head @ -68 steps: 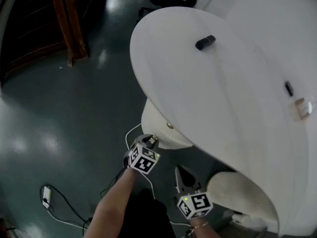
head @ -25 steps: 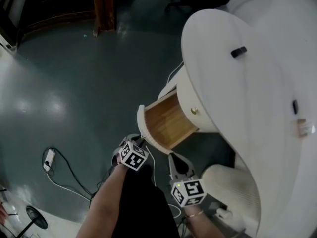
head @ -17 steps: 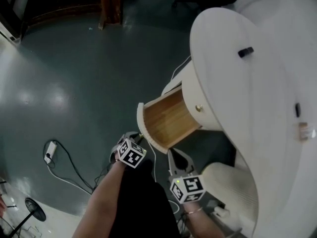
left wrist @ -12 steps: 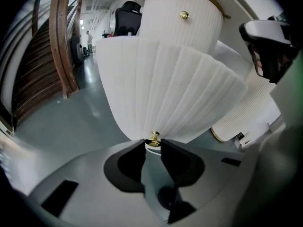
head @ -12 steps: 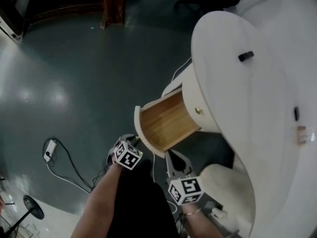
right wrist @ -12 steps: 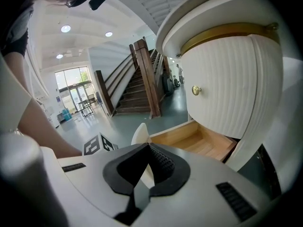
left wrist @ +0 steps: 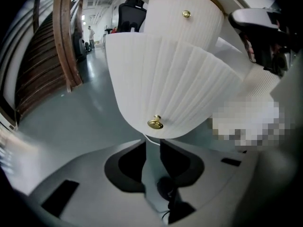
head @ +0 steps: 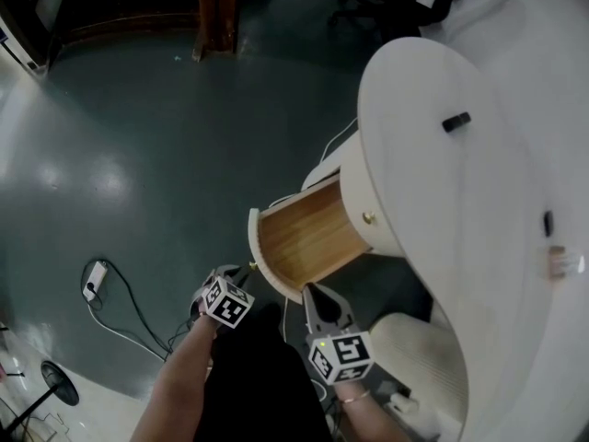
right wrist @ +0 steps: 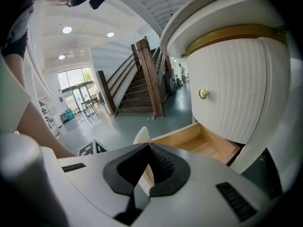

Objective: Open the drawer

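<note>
The drawer [head: 308, 238] stands pulled out from under the white desk, its bare wooden inside showing. In the left gripper view its ribbed white front [left wrist: 170, 89] fills the middle, with the brass knob [left wrist: 155, 123] just beyond the jaw tips. My left gripper [left wrist: 152, 143] [head: 235, 279] is open. Its jaws have just been closing, and only floor and a cable show between them. My right gripper [head: 317, 297] [right wrist: 147, 146] is shut and empty. It points at the drawer's open side [right wrist: 203, 143] from close by.
A second ribbed drawer with a brass knob [right wrist: 203, 93] sits above the open one. A small black thing [head: 456, 121] lies on the desk top [head: 442, 210]. A ribbed white bin [head: 419, 357] stands at my right. Cables and a power strip [head: 92, 284] lie on the floor.
The drawer has slid further out from under the desk. My left gripper has drawn back from the drawer front, down and to the left. The right gripper has hardly moved.
</note>
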Demonstrator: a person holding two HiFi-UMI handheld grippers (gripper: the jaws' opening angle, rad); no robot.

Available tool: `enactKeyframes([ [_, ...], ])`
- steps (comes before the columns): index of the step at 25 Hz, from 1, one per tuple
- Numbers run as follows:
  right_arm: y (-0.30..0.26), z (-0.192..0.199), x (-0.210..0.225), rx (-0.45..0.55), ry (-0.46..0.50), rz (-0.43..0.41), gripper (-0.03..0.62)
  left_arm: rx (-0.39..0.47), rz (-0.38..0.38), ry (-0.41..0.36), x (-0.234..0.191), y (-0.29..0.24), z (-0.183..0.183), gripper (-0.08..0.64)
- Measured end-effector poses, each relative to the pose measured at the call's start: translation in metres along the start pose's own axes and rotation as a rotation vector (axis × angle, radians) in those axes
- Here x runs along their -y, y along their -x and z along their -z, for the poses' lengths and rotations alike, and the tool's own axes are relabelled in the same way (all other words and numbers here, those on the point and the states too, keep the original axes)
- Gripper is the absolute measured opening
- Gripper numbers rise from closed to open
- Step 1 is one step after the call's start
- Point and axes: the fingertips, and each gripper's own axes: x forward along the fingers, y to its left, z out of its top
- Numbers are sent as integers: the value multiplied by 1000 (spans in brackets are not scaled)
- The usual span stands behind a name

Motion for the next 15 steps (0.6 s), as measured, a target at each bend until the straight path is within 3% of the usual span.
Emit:
enactKeyframes([
  [4, 0, -8, -4, -2, 3, -4, 3, 9, -19, 70, -7, 26, 1, 78],
  [7, 4, -11, -8, -21, 2, -11, 3, 56, -57, 112, -13, 55, -17, 64],
  [15, 26, -51, -16, -1, -27, -8, 3, 168, -130, 93, -23, 138, -79, 28],
])
